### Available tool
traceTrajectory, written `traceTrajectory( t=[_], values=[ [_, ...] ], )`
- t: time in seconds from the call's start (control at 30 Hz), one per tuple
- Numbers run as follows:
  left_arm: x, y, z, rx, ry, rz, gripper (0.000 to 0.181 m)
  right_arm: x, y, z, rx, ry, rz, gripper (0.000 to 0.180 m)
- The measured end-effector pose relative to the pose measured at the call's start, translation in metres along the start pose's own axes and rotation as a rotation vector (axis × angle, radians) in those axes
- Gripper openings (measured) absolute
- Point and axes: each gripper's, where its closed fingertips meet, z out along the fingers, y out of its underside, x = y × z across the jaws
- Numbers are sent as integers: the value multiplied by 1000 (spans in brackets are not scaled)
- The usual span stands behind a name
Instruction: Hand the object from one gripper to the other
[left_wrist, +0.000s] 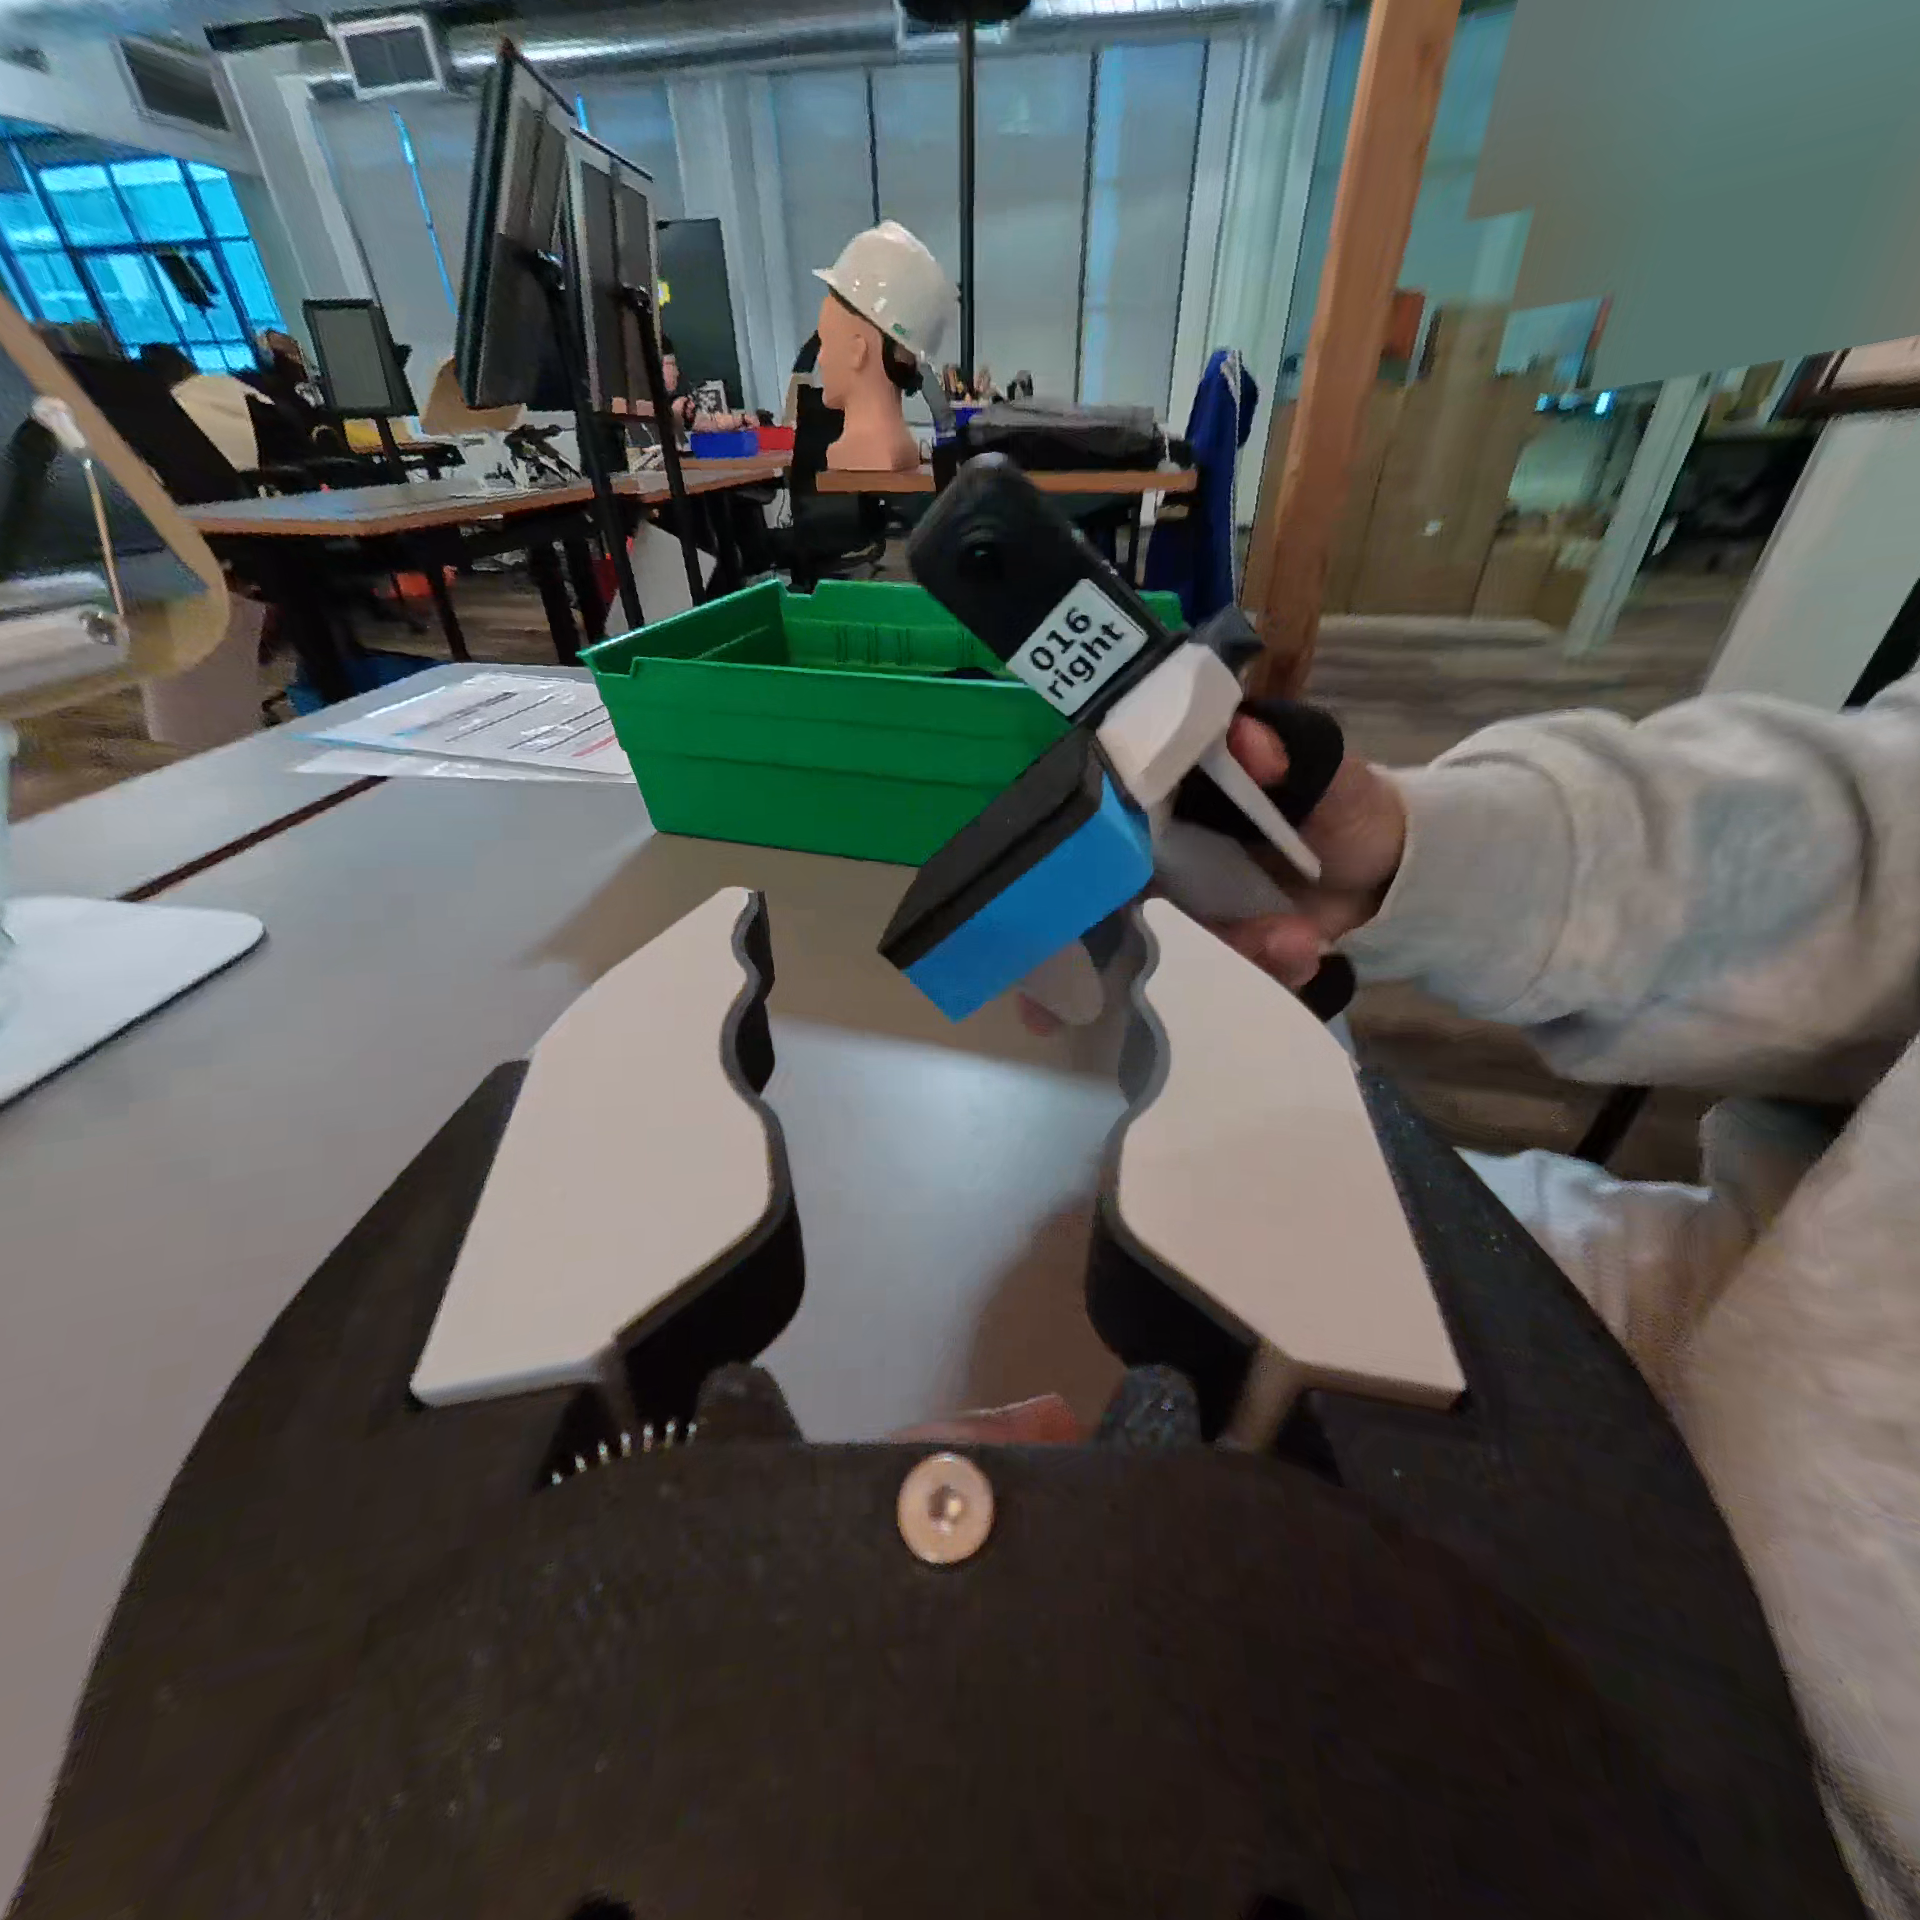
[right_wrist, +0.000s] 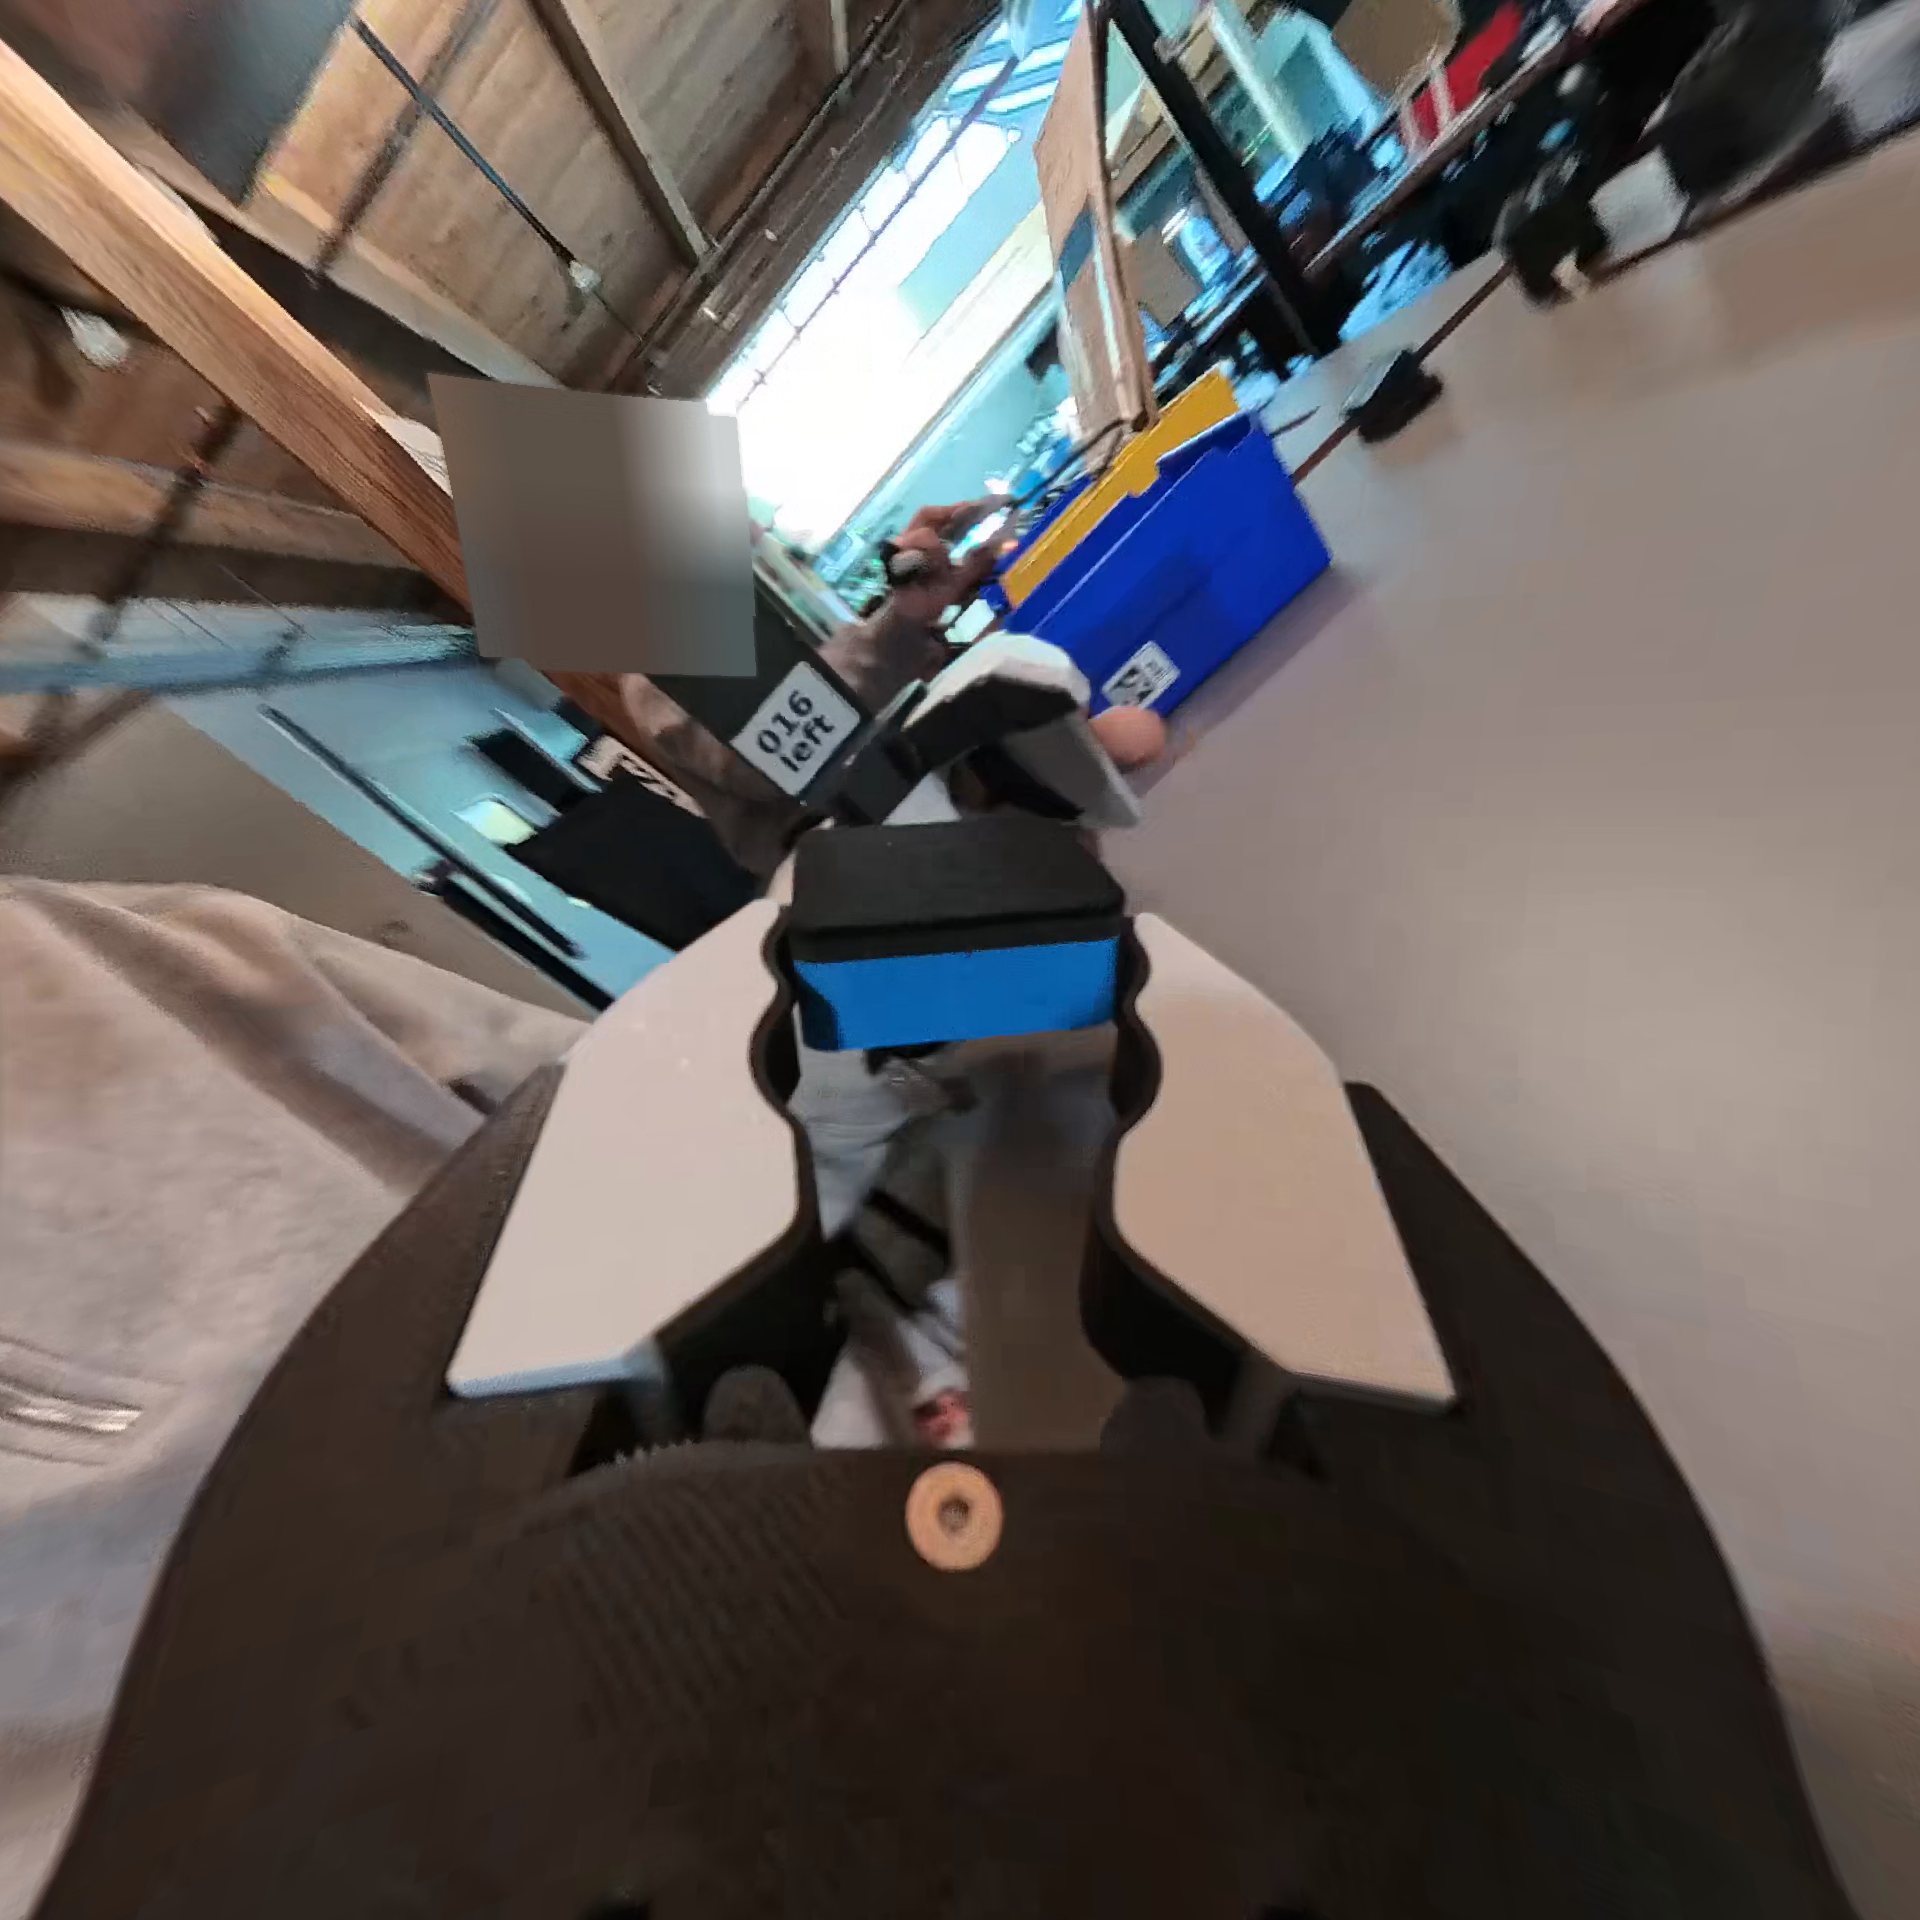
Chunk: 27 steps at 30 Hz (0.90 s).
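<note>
Right gripper (right_wrist: 951, 987) clamps blue-black block (right_wrist: 956, 971) at fingertips | left gripper (left_wrist: 951, 997) spread, empty, block just beyond

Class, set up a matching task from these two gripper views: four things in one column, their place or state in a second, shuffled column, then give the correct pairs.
Things
1. blue and black block
2. left gripper
3. green bin
4. blue bin

Place or state
A. open, holding nothing
B. on the table, behind the raised right gripper
C. clamped between two fingers
D. on the table, with a yellow bin beside it

Pairs: 1-C, 2-A, 3-B, 4-D
</note>
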Motion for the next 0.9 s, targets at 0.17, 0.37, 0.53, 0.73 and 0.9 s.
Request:
traceTrajectory(
  t=[0.17, 0.37, 0.53, 0.73, 0.9],
  values=[
    [14, 13, 14, -83, 36, 100, 54, -2, 5, -5, -18, -101, 229, 59],
    [16, 13, 12, -91, 49, 89, 29, 3, 16, 4, -67, -127, 308, 59],
    [-2, 10, -2, -51, 7, -60, 24, 9, -3, 7, 46, -89, 130, 73],
    [-13, -8, -28, 119, 117, -403, 25, 7, -33, -3, 193, 13, -186, 76],
    [-18, -14, -42, 209, 224, -635, 25, -4, -23, 13, 128, 80, -495, 69]
  ],
)
